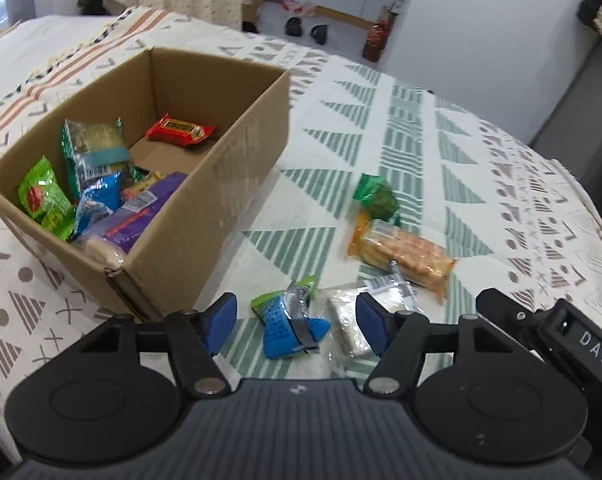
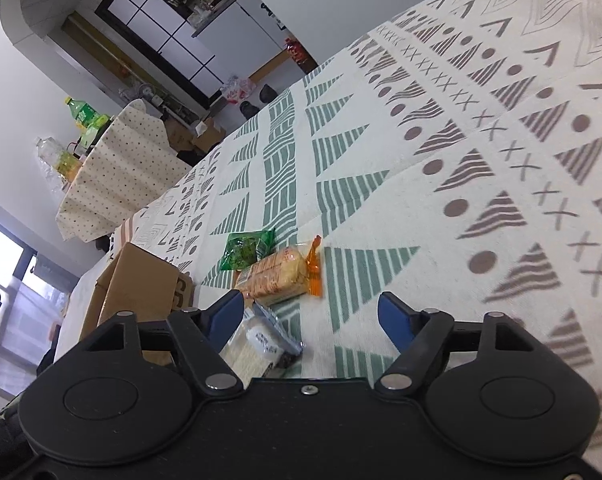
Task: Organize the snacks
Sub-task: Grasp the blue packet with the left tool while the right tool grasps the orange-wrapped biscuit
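The left tool (image 1: 297, 328) hangs low over the bench (image 1: 481, 168), its blue pads spread wide with nothing between them gripped; a small blue-and-green snack packet (image 1: 291, 326) lies on the patterned cloth right in the gap, touching neither pad, and a clear-wrapped white snack (image 1: 351, 320) sits just beside it, partly behind the right-hand pad. A little further out lie an orange-ended cracker pack (image 1: 405, 254) and, touching its far end, a green packet (image 1: 375, 198). The open cardboard box (image 1: 229, 184) stands off to the left of that tool, already holding several snacks, among them a red bar (image 1: 180, 131) lying alone on the box floor. The right tool (image 2: 309, 320) is tilted steeply sideways close above the cloth, also wide open and empty; the clear-wrapped snack (image 2: 261, 340) lies by its left pad, the cracker pack (image 2: 277, 276) just ahead.
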`<state>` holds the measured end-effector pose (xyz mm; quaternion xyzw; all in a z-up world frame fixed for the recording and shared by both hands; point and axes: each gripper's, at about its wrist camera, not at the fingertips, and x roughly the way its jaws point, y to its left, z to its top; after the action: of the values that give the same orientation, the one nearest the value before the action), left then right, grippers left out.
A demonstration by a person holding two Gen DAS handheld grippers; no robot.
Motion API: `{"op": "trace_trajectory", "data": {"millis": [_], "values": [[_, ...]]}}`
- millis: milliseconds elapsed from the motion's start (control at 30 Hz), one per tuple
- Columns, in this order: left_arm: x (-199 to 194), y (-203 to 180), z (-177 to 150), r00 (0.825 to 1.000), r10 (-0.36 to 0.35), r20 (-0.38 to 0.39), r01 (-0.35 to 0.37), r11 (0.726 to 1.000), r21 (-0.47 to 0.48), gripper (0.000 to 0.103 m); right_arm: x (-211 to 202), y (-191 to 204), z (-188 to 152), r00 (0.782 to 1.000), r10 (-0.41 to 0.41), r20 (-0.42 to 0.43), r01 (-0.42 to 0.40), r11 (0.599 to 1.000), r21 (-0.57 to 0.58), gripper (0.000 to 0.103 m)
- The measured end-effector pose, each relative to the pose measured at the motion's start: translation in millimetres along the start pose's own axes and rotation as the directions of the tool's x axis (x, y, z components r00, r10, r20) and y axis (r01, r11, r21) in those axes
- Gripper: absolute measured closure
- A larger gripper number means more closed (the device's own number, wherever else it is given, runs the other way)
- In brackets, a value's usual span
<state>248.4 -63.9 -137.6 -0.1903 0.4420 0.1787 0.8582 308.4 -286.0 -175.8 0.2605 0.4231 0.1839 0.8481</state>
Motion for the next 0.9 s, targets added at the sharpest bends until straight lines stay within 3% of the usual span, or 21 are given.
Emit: {"op": "trace_trajectory", "data": {"millis": [267,433,700,867,900], "values": [[21,4,-6,0.999,0.03,-0.021,-0.03,0.999,-0.016,0.04,29,-3,8,0.999,0.016,-0.04,-0.015,0.999,0.034,0.031],[30,9,-9,1.0,0.003,-0.023,-0.004,0.999,-0.048,0.04,43,-6,13,0.998,0.052,-0.047,-0.049,0.996,0.072,0.031],[33,12,-11,0.999,-0.046,-0.025,0.043,0.993,-0.107,0.058,64,-6,20,0.995,0.092,-0.044,-0.088,0.992,0.09,0.035],[33,16,-11,0.998,-0.055,-0.033,0.051,0.99,-0.128,0.062,74,-3,23,0.994,0.096,-0.048,-0.092,0.993,0.074,0.043],[33,17,-11,0.998,-0.056,-0.033,0.052,0.99,-0.132,0.063,75,-2,23,0.994,0.091,-0.052,-0.088,0.994,0.069,0.05]]}}
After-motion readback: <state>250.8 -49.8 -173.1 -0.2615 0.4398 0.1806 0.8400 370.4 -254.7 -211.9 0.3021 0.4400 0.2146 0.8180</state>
